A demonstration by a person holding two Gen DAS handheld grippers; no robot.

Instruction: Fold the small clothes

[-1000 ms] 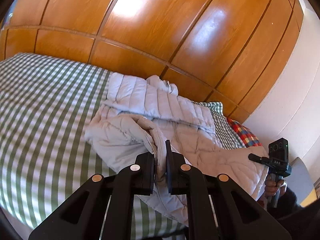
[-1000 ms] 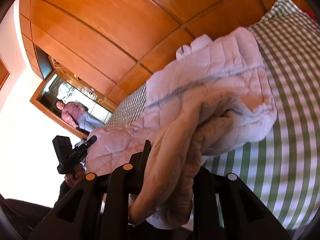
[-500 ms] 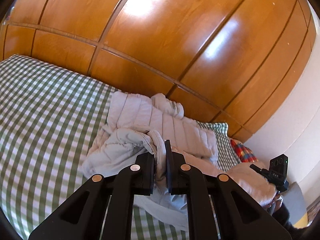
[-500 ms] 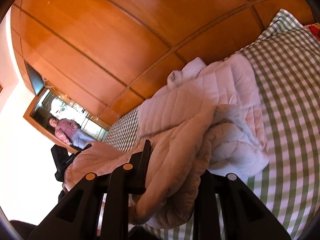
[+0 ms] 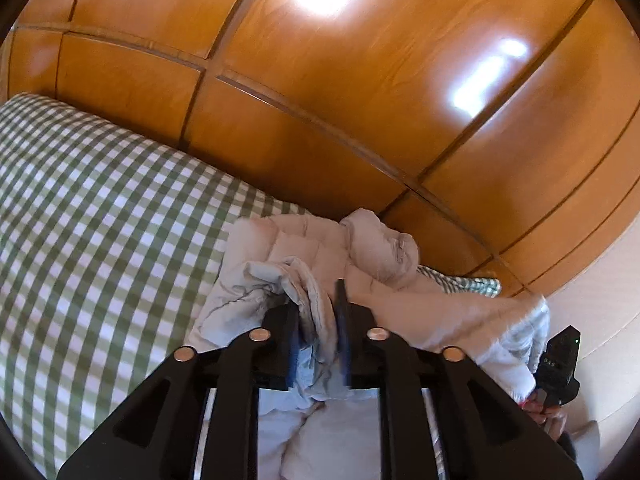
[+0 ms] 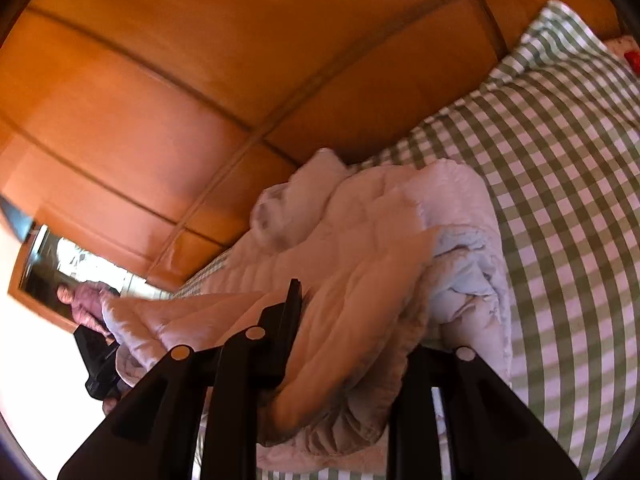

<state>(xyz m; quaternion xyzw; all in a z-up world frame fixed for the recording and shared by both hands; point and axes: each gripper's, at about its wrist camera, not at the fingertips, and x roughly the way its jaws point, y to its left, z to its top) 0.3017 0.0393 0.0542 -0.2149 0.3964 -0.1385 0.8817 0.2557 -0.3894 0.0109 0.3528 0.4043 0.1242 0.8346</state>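
Note:
A pale quilted puffer jacket (image 5: 304, 248) lies bunched on the green-checked bed (image 5: 100, 216). My left gripper (image 5: 318, 320) is shut on a fold of the jacket's edge, and the cloth hangs between its fingers. In the right wrist view my right gripper (image 6: 352, 320) is shut on a thick bunch of the same jacket (image 6: 360, 240); the cloth drapes over and hides its right finger. Both grippers hold the jacket's near edge raised over the part on the bed. The right gripper's handle (image 5: 560, 364) shows at the lower right of the left wrist view.
A glossy wooden wardrobe wall (image 5: 360, 80) stands right behind the bed. A red-patterned pillow (image 6: 632, 56) lies at the bed's far end. A mirror (image 6: 72, 280) on the left wall shows a person. The checked bedspread (image 6: 560, 160) stretches right of the jacket.
Both grippers have moved forward towards the wardrobe, carrying the jacket's near edge over the rest. The jacket now lies more bunched and doubled.

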